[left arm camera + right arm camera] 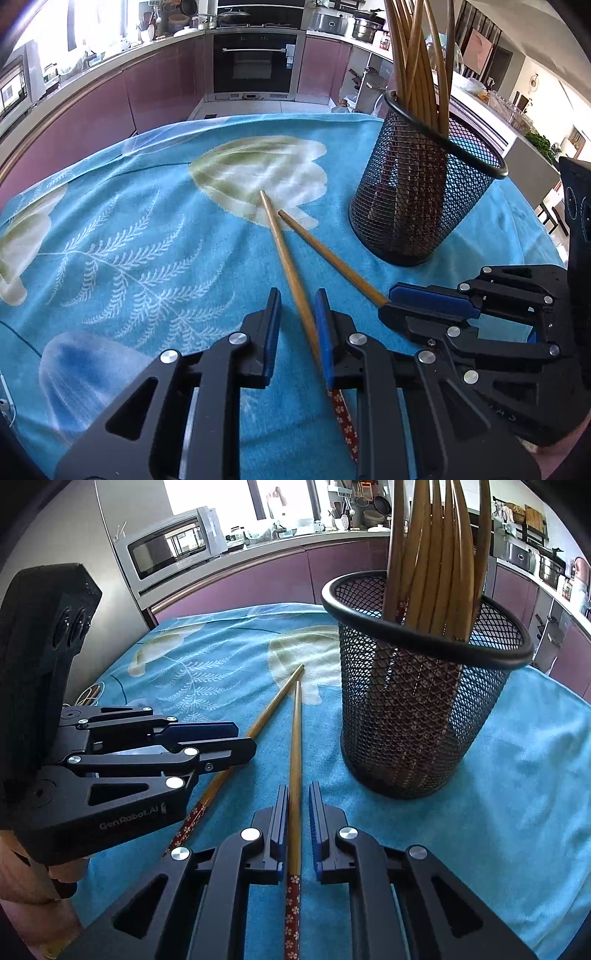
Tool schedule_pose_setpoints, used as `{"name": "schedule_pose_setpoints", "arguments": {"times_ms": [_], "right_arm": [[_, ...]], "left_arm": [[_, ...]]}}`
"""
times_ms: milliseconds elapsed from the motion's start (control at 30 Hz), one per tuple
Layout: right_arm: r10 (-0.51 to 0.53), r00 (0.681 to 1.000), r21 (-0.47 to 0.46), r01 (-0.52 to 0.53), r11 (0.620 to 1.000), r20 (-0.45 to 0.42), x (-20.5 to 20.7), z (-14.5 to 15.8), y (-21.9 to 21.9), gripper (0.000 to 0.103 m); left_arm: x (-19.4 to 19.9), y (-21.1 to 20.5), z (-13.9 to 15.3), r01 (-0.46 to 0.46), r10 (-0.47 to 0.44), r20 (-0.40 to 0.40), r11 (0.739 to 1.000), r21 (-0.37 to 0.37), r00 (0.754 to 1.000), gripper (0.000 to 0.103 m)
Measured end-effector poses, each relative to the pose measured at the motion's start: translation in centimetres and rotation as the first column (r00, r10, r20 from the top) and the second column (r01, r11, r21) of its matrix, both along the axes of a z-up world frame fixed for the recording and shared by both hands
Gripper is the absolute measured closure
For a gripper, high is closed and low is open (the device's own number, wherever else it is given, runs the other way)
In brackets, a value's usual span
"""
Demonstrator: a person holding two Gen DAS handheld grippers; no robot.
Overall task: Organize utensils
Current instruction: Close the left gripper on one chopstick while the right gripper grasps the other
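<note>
Two bamboo chopsticks with red flowered ends lie on the blue cloth. My left gripper is open, its jaws on either side of the left chopstick, which rests against the right pad. My right gripper is open around the other chopstick, not touching it. In the left wrist view the right gripper sits over the second chopstick. In the right wrist view the left gripper sits over its chopstick. A black mesh holder with several chopsticks stands at the right.
The blue flower-print cloth covers a round table. Purple kitchen cabinets, an oven and a microwave stand behind. The table edge runs close behind the holder.
</note>
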State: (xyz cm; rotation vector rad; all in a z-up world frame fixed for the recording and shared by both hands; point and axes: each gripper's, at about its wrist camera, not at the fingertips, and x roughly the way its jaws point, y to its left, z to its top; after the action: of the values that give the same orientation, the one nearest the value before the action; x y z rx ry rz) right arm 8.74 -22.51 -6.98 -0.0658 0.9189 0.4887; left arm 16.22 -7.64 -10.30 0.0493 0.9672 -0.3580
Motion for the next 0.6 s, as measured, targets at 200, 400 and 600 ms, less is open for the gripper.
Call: {"name": "schedule_pose_setpoints", "arguments": {"times_ms": [200,400,600], "right_arm": [[-0.004,1.0,0.012,0.004,1.0,0.0,0.4,-0.1,-0.1,0.097],[-0.008,1.0,0.067,0.01,0.998,-0.023,0.0,0.1,-1.1,0.097],[0.002,1.0,0.109,0.0,0.994,-0.019,-0.9,0.9,-1.7,0.097]], "left_arm": [[0.9,-0.3,0.0,-0.023,0.023,-0.007,1.0,-0.002,1.0,0.092],[0.8,-0.1,0.0,-0.044,0.044,-0.009,0.999,-0.028,0.999,0.095],[-0.3,0.7,0.7,-0.051,0.051,-0.002,0.996,-0.069,0.999,0.096]]}}
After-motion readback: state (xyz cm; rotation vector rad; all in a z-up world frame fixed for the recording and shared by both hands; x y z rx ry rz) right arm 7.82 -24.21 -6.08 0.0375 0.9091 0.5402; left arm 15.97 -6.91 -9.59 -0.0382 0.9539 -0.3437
